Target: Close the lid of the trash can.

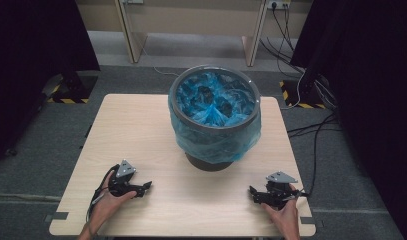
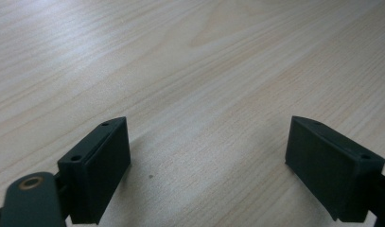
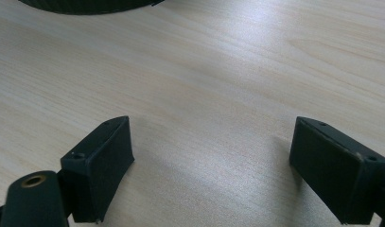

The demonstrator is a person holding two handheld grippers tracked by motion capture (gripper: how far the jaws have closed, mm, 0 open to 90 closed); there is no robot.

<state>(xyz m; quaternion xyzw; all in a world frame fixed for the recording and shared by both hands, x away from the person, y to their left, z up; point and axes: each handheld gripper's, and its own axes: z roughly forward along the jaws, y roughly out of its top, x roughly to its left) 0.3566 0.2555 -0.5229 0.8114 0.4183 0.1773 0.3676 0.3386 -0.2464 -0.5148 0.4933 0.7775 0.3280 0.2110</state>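
since both grippers are resting on the near edge of the table (image 1: 141,125), nothing is looking started or it's all finished: the bag (image 1: 216,132) is already lining the bin (image 1: 207,164), folded over the rim. left gripper (image 1: 147,186) and right gripper (image 1: 252,191) are sitting with jaws apart, empty. bin is standing far-centre, well apart from both.

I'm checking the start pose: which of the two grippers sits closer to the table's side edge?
The right gripper. It rests close to the table's right edge, while the left gripper lies well in from the left edge. Both are open and apart from the bin.
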